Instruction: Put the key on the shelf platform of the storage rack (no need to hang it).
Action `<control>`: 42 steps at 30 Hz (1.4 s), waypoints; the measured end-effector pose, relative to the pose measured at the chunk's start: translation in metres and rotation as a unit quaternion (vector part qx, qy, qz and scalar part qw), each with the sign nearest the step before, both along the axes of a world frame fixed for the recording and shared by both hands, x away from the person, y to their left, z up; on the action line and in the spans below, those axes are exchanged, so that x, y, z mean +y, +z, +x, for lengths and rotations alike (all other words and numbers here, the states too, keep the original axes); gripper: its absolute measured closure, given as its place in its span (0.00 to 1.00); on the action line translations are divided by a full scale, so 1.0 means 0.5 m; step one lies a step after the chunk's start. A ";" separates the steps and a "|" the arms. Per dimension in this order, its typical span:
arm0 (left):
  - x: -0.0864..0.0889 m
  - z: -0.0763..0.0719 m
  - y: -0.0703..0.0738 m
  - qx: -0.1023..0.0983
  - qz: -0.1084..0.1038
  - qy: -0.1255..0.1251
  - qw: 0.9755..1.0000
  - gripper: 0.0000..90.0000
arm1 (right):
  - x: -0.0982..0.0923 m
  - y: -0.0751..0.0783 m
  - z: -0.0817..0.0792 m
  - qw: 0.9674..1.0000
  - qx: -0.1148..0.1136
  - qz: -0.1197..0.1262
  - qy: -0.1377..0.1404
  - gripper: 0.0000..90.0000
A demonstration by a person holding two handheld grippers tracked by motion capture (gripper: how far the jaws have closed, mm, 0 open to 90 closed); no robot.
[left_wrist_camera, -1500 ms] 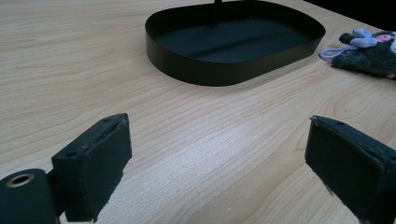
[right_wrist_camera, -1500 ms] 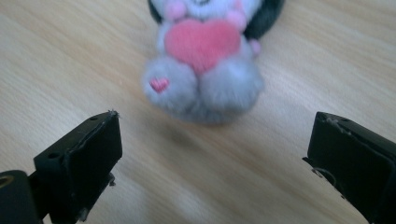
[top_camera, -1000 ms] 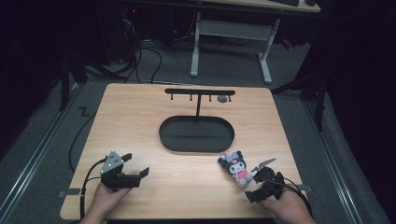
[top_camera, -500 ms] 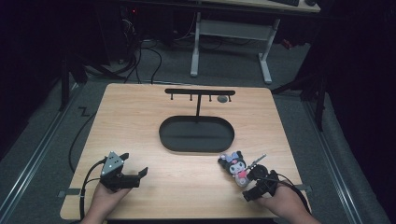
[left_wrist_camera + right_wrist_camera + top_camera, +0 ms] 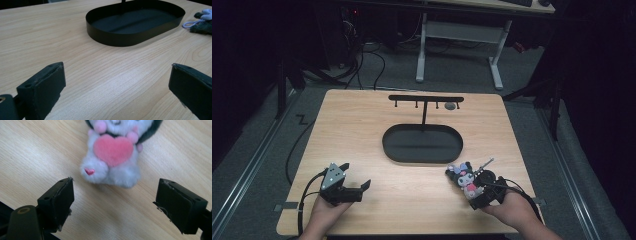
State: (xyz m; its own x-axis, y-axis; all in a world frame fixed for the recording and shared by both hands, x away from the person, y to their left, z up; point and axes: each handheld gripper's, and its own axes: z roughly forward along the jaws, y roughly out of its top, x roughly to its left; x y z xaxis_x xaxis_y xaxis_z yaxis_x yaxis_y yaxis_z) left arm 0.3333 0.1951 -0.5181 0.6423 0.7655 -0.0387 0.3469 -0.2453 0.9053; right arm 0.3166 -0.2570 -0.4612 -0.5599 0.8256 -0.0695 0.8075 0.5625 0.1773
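On the desk point(image 5: 362, 130), the right hand-held gripper point(image 5: 115, 202) gapes wide just short of the plush toy point(image 5: 113, 155), while the left hand-held gripper point(image 5: 115, 85) sits wide open, holding nothing.

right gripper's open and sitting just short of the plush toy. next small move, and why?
Probably ease the right gripper forward so its open jaws straddle the plush toy, then close. In the right gripper view the toy lies on the table just ahead of the jaws, centred between them, not yet touched. The left gripper is open over bare wood.
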 end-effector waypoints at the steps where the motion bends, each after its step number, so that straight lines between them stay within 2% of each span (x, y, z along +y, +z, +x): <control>1: 0.000 0.000 0.001 -0.002 -0.002 -0.001 1.000 0.02 | 0.003 0.003 0.002 1.000 0.001 0.000 0.001 0.18; 4: -0.002 -0.001 0.001 -0.006 -0.002 -0.004 1.000 0.03 | 0.010 0.008 0.007 1.000 -0.001 0.001 0.004 0.18; 7: -0.002 -0.003 -0.002 -0.025 -0.009 -0.005 1.000 0.02 | 0.017 0.010 0.012 1.000 -0.002 0.003 0.007 0.18; 10: -0.004 0.001 -0.009 -0.026 -0.013 -0.016 0.999 0.03 | 0.022 0.012 0.015 1.000 0.002 0.019 0.005 0.17; 13: -0.007 0.002 -0.012 -0.029 -0.017 -0.026 0.999 0.03 | 0.026 0.014 0.019 1.000 -0.003 0.018 0.009 0.17; 17: -0.006 -0.003 -0.005 -0.046 -0.026 -0.033 0.998 0.05 | 0.031 0.016 0.024 1.000 -0.003 0.019 0.008 0.17; 20: -0.004 -0.002 -0.002 -0.046 -0.037 -0.037 0.998 0.06 | 0.035 0.020 0.024 1.000 -0.006 0.021 0.014 0.17; 23: -0.004 0.002 -0.002 -0.050 -0.037 -0.036 0.997 0.08 | 0.031 0.019 0.028 0.999 -0.006 0.031 0.009 0.17; 25: -0.005 0.004 -0.003 -0.053 -0.039 -0.034 0.997 0.13 | 0.029 0.015 0.033 0.999 -0.006 0.032 0.010 0.17; 28: -0.005 0.011 -0.005 -0.048 -0.039 -0.034 0.998 0.15 | 0.030 0.012 0.044 0.999 -0.003 0.039 0.013 0.18; 29: -0.006 0.013 -0.004 -0.054 -0.036 -0.033 0.997 0.15 | 0.033 0.012 0.046 0.999 0.000 0.040 0.011 0.18; 31: -0.006 0.014 -0.004 -0.071 -0.017 -0.037 0.997 0.16 | 0.037 0.009 0.050 0.999 0.005 0.041 0.015 0.18; 32: -0.004 0.013 -0.003 -0.076 0.000 -0.039 0.996 0.17 | 0.040 0.007 0.052 0.999 0.007 0.039 0.015 0.18; 33: -0.003 0.014 -0.003 -0.075 0.003 -0.039 0.996 0.17 | 0.042 0.006 0.053 0.999 0.008 0.039 0.019 0.18; 39: 0.006 0.013 -0.006 -0.085 -0.016 -0.027 0.996 0.17 | 0.046 0.002 0.056 0.999 0.014 0.039 0.025 0.18; 40: 0.008 0.016 -0.007 -0.083 -0.021 -0.018 0.996 0.17 | 0.043 0.003 0.058 0.999 0.016 0.039 0.019 0.18; 42: 0.011 0.018 -0.007 -0.075 -0.025 -0.015 0.997 0.17 | 0.040 0.003 0.060 0.999 0.014 0.040 0.017 0.18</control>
